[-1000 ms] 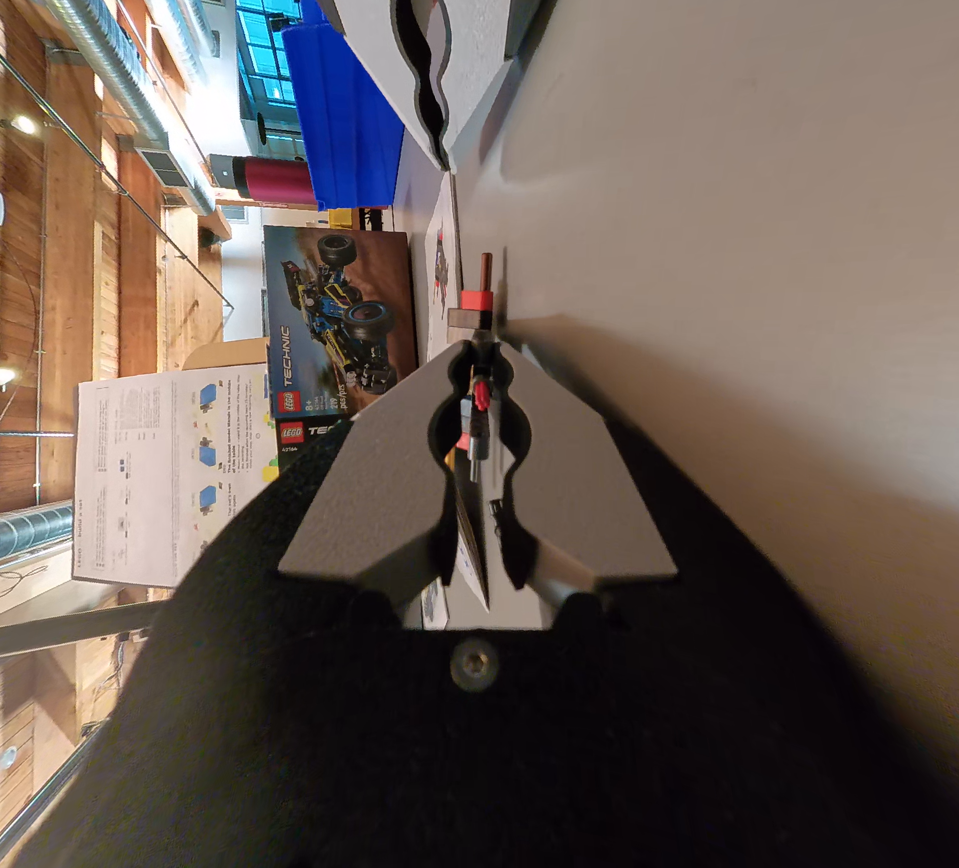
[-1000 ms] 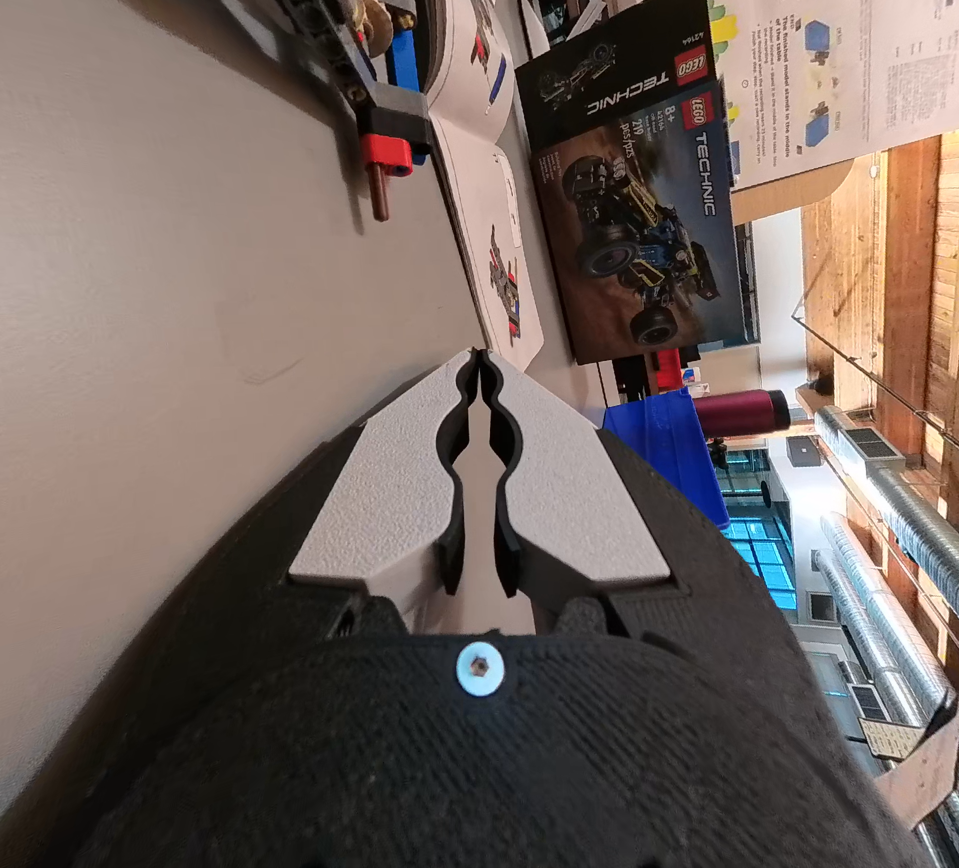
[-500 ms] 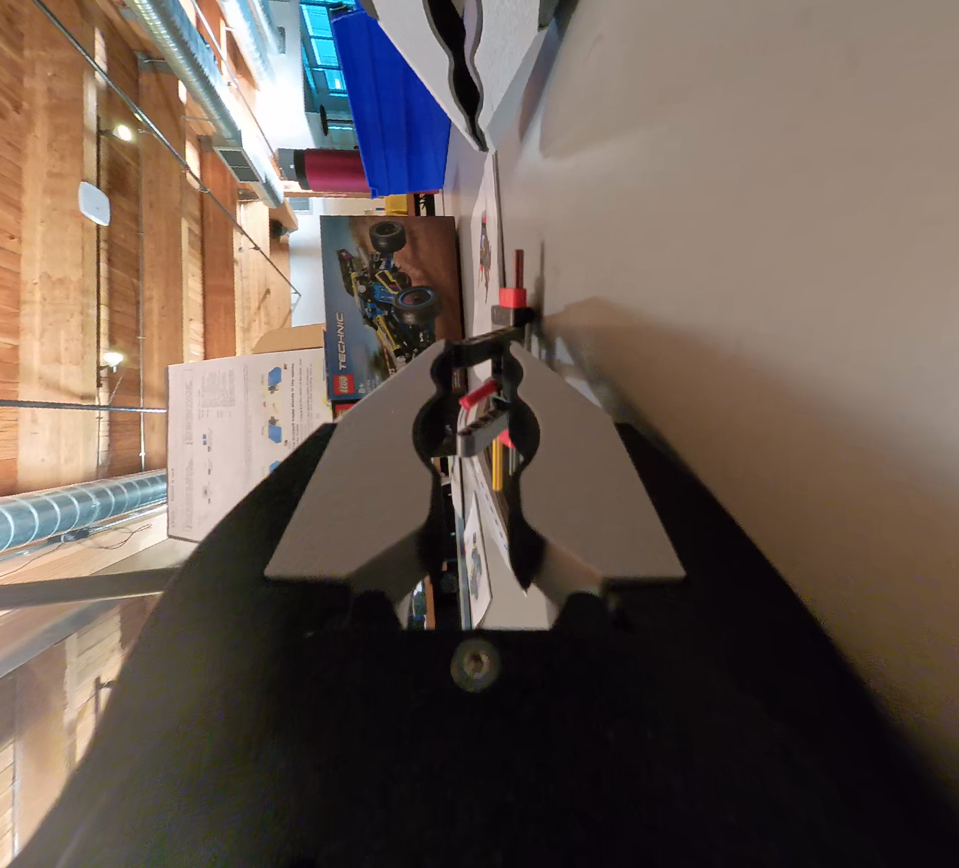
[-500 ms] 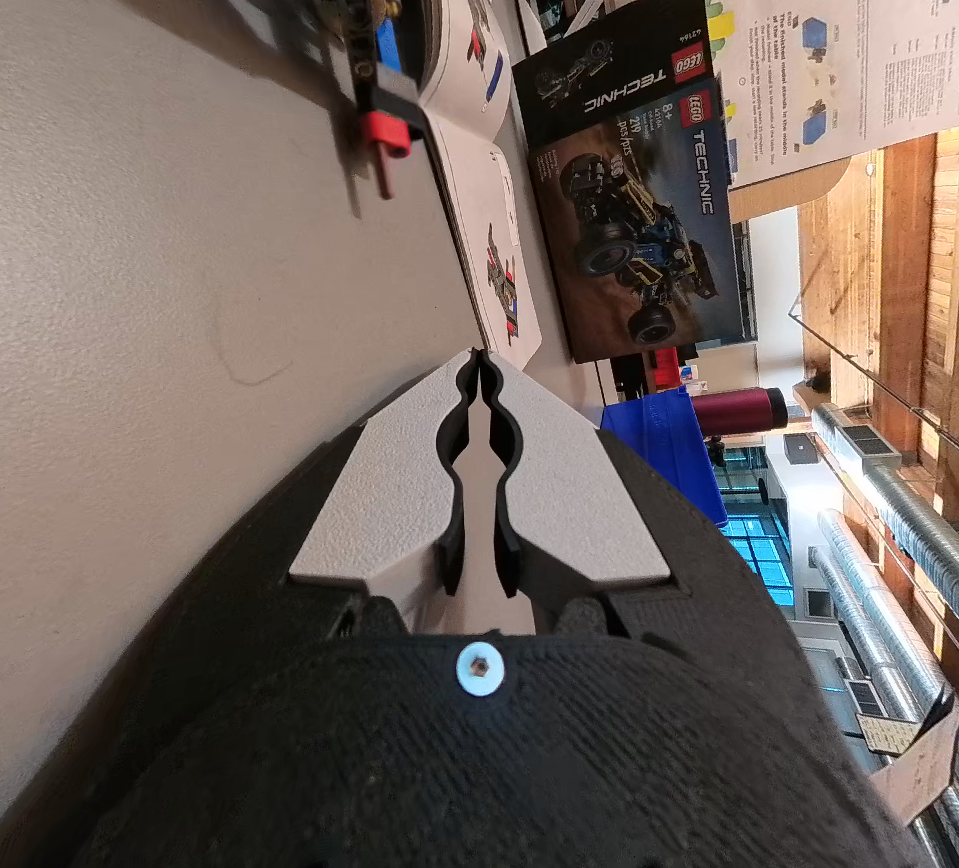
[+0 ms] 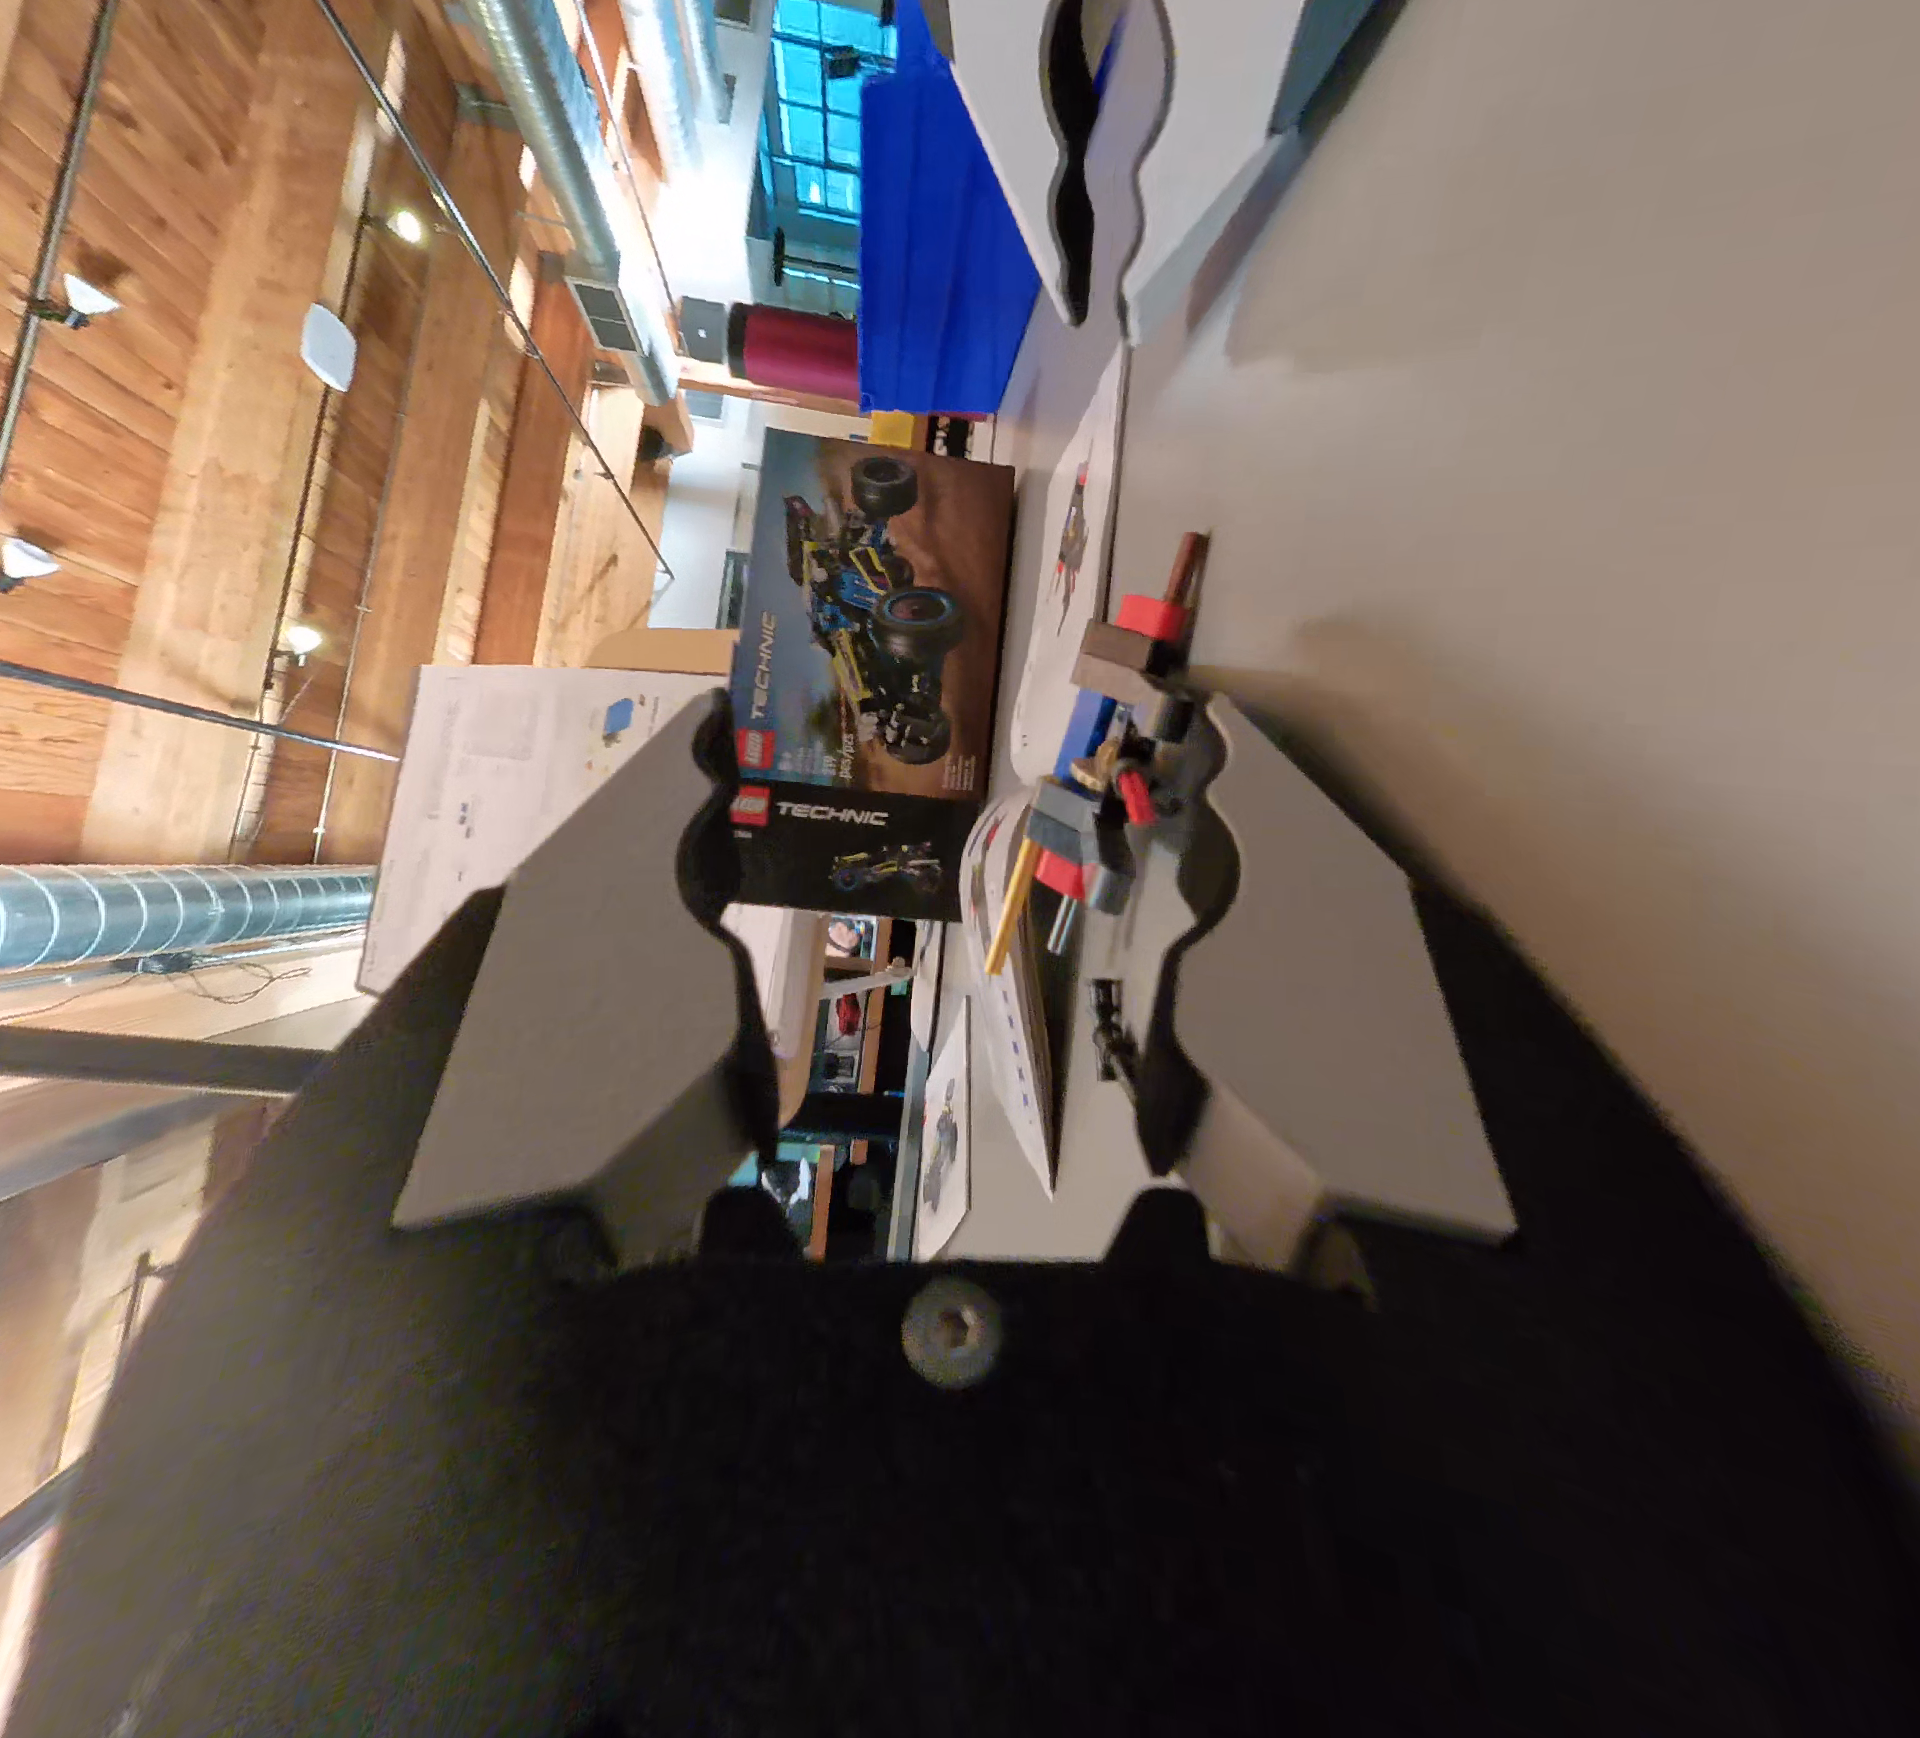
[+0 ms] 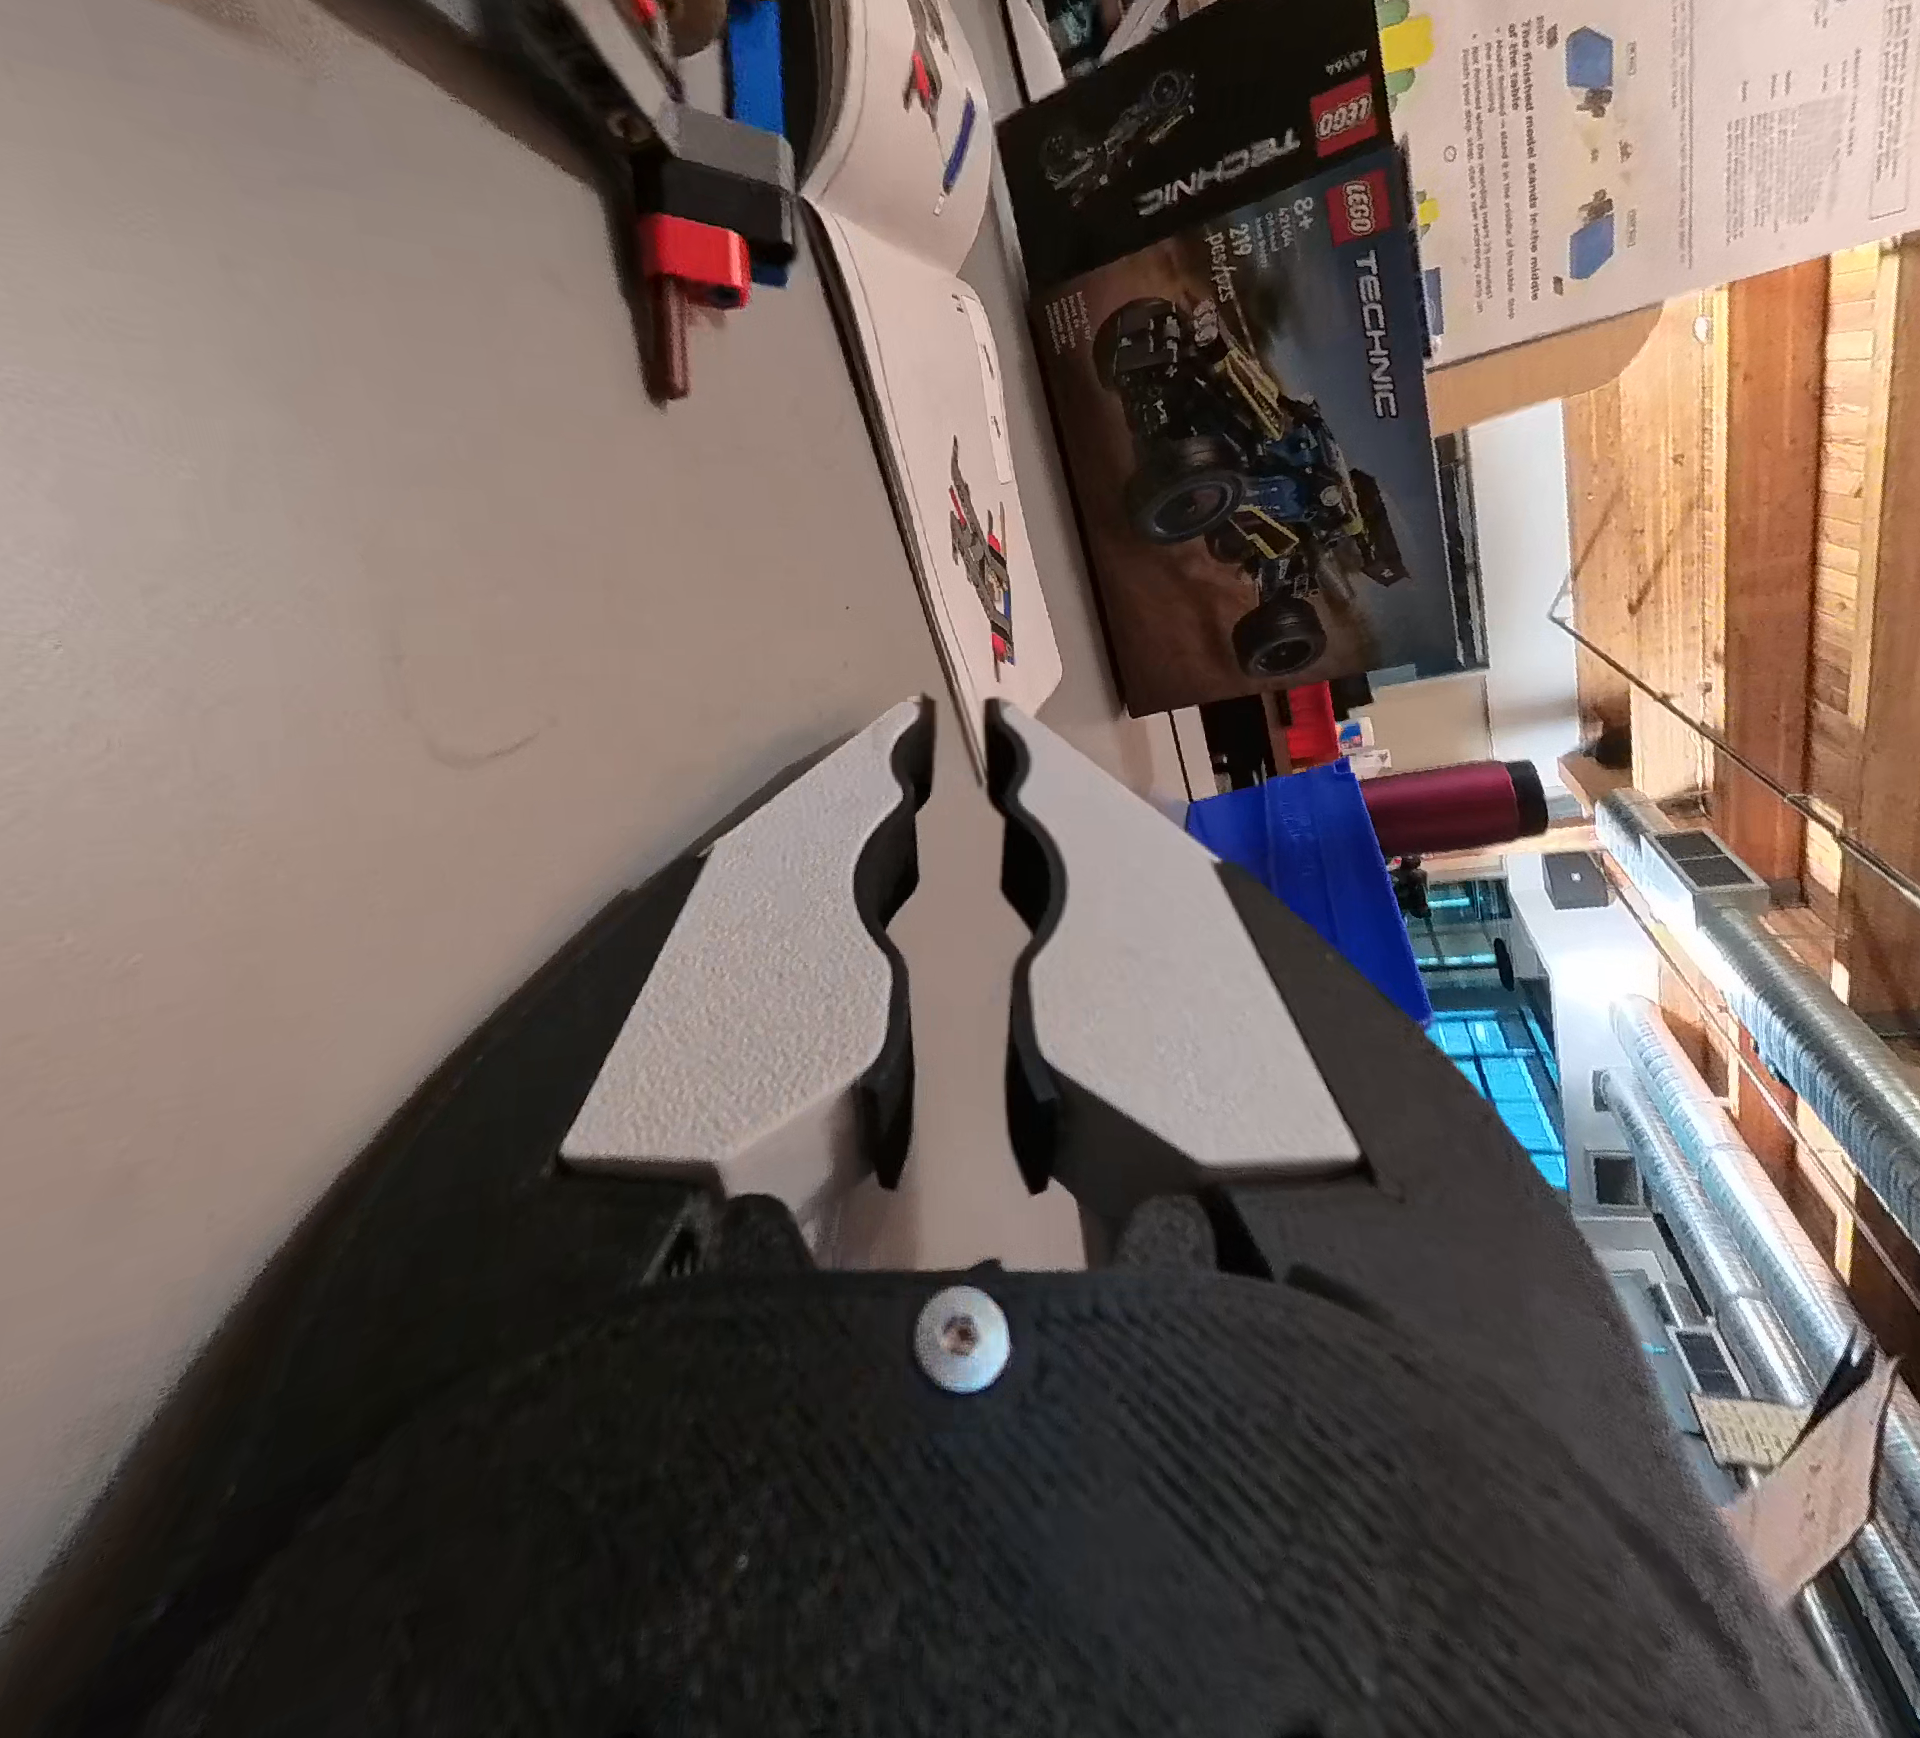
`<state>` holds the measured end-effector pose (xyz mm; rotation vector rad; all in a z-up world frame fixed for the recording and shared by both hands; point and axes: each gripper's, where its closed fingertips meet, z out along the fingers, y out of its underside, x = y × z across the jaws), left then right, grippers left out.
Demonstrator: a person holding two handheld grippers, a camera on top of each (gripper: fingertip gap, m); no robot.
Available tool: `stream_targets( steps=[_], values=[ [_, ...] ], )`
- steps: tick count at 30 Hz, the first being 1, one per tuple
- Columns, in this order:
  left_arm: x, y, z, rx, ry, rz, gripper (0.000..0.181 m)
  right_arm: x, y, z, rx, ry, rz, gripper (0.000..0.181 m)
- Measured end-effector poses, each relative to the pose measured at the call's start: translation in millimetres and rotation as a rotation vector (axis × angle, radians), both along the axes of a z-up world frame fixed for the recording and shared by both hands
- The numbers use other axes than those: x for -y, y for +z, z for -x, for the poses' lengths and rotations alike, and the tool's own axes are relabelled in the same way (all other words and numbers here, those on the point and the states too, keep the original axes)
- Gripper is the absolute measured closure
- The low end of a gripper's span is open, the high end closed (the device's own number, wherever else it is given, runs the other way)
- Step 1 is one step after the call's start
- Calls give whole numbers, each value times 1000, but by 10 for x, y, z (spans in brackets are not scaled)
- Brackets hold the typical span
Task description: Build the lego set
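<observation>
The partly built lego assembly (image 5: 1112, 815), grey and black with red bushes, a blue beam, a tan gear and a brown axle end (image 5: 1184, 561), lies on the grey table (image 5: 1558, 545). My left gripper (image 5: 964, 706) is open wide, and the assembly sits by the inner side of its table-side finger, not clamped. The right wrist view shows the assembly (image 6: 717, 161) at the top left, well ahead of my right gripper (image 6: 956, 712). That gripper's jaws stand slightly apart and hold nothing. The right gripper also shows in the left wrist view (image 5: 1101, 78), beyond the assembly.
An open instruction booklet (image 6: 935, 400) lies beside the assembly. The lego box (image 6: 1247, 441) stands behind it, with a printed sheet (image 6: 1662, 26) on cardboard. A blue bin (image 6: 1299, 878) and a maroon bottle (image 6: 1444, 805) are farther along. A small black piece (image 5: 1107, 1023) lies near the left gripper. Some 12 centimeters of space lies between my two pairs of fingers.
My left gripper has opened wide and let go of the assembly, which now lies on the table. My right gripper's jaws have parted a little.
</observation>
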<state>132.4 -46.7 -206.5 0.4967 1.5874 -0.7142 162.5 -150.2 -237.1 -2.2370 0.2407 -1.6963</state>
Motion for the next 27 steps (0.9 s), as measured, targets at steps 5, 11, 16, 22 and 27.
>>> stream_targets(
  steps=[5, 11, 16, 22, 27],
  values=[
    [-298, 206, 175, -76, 49, 149, 83, 42, 374, 205, 122, -3, -157, 152],
    [-1583, 626, 666, -248, 409, 539, 84, -1203, 342, 1766, -391, 350, -512, 101],
    [-2914, 187, 1309, -322, 720, 824, 82, -2646, -1202, 2838, -867, 666, -510, 121],
    [-3379, -925, 2195, -656, 1033, 1018, 80, -3071, -4052, 1961, -1122, 390, -293, 105],
    [-3992, -1328, 3322, -764, 1251, 931, 82, -2773, -5591, 824, -1150, 111, -289, 102]
  ],
)
